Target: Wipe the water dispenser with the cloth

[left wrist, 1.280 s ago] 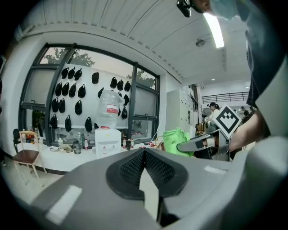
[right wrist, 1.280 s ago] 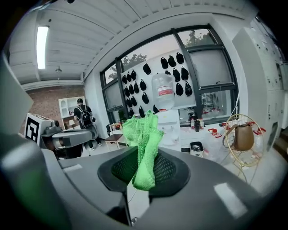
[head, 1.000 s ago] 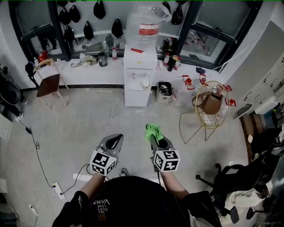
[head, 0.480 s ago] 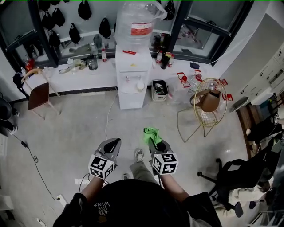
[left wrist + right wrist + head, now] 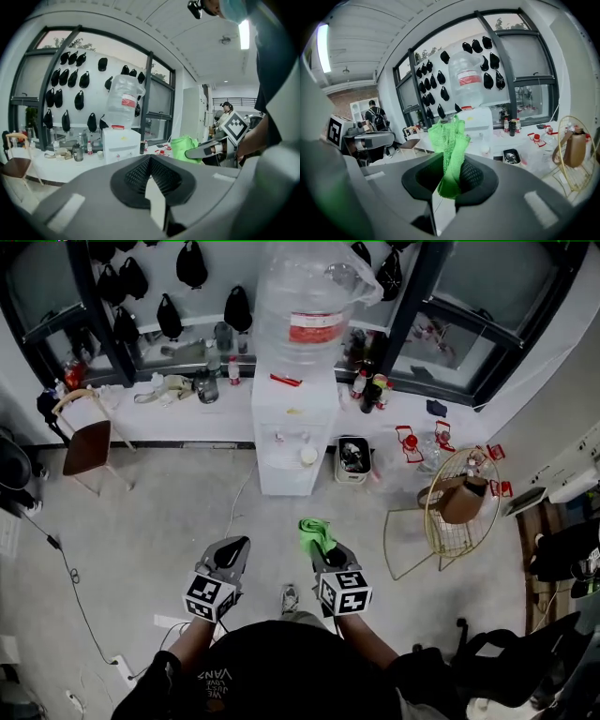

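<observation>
1. Our left claw is closed on nothing, its jaws meeting tip to tip. In the left gripper view its body hides the foot of the water dispenser.
2. Our right claw pinches the green cloth, which stands up out of the jaws.
3. The dispenser stands well ahead of both claws, against the bench. In the right gripper view the cloth covers its left edge.

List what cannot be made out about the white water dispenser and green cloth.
- White water dispenser: taps too small, all views; back hidden behind its front.
- Green cloth: pinched part hidden between right gripper's jaws, right gripper view.
- Clear water bottle: label print too small, head view.
</observation>
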`<state>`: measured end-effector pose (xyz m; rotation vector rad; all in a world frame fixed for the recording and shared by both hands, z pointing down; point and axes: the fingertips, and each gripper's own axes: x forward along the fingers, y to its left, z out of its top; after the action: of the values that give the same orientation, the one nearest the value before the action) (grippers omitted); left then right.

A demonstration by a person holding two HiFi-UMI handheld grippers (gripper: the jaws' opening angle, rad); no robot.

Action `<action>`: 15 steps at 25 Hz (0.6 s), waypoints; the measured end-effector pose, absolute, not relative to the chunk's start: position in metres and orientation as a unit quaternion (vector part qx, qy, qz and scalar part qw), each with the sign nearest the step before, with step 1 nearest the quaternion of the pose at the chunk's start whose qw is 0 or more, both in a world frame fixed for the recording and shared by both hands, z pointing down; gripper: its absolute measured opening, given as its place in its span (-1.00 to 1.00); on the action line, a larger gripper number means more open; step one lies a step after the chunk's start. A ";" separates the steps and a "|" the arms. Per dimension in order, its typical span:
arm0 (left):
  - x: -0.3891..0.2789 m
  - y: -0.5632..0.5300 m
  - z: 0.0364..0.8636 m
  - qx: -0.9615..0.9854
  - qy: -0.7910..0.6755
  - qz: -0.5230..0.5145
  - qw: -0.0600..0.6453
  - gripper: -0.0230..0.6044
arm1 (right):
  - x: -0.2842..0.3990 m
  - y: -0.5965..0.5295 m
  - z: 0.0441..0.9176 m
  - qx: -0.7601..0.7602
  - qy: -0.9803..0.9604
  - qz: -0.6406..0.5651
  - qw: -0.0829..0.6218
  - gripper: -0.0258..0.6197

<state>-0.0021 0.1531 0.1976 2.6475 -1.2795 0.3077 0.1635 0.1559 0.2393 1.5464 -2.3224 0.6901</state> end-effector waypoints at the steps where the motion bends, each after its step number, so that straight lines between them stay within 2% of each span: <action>1: -0.001 0.143 0.200 0.888 -0.437 0.105 0.094 -0.93 | 0.164 0.144 0.241 0.526 -0.805 0.238 0.135 -0.67; 15: -0.030 0.053 0.234 0.858 -0.483 0.109 0.135 -0.93 | 0.126 0.036 0.281 0.464 -0.831 0.256 0.171 -0.67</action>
<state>-0.0301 0.0532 0.2343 2.4866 -1.3994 0.3167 0.1257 0.0364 0.2811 1.3179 -2.3588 0.7259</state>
